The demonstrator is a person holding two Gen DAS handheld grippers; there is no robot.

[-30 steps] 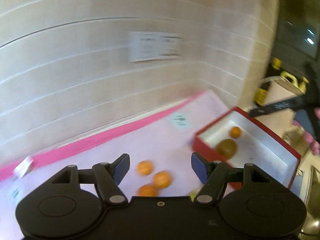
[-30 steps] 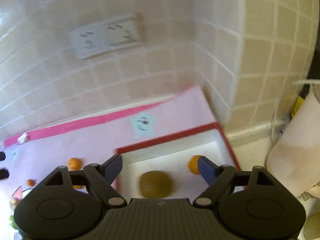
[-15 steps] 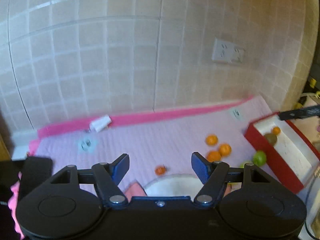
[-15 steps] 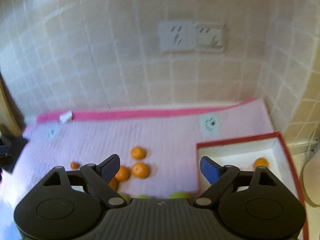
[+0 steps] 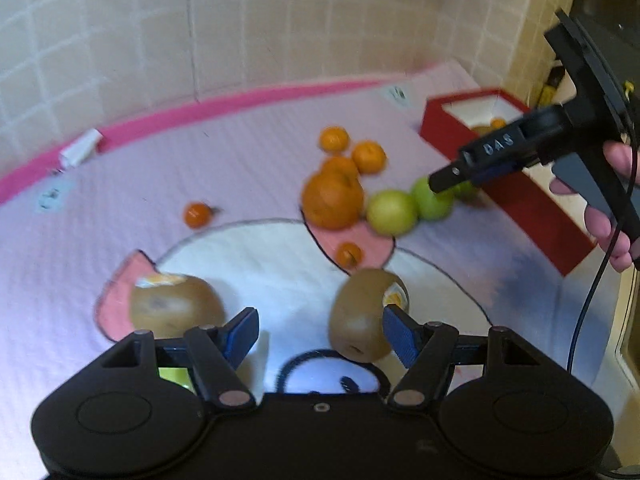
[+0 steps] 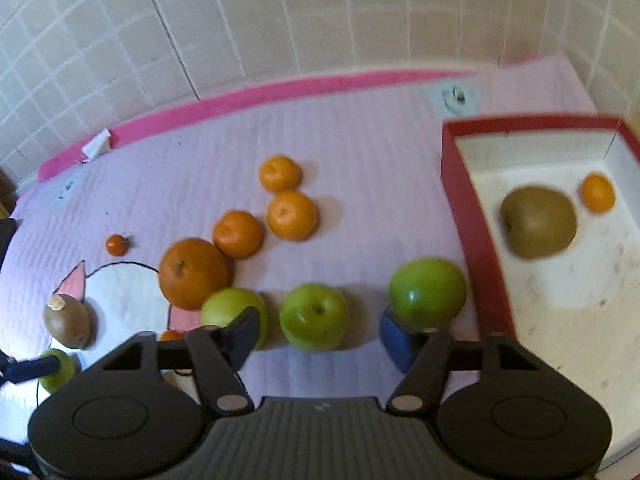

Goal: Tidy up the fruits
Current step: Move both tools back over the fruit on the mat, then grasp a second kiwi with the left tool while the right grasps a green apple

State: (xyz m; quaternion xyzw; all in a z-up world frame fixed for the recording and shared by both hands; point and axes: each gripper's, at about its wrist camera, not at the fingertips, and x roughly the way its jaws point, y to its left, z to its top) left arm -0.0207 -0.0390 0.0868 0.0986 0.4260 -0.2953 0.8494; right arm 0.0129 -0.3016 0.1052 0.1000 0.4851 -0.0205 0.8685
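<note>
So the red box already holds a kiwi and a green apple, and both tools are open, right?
Not quite. The right wrist view shows the red box holding a kiwi and a small orange, not a green apple; the green apples are on the mat. Both the left tool and right tool are open.

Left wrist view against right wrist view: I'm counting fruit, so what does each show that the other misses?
Only the left wrist view shows a second kiwi on the mat and the right claw over the green apples. Only the right wrist view shows the box's kiwi whole and the third green apple unobstructed. Both share the big orange, the mandarins and the red box.
</note>
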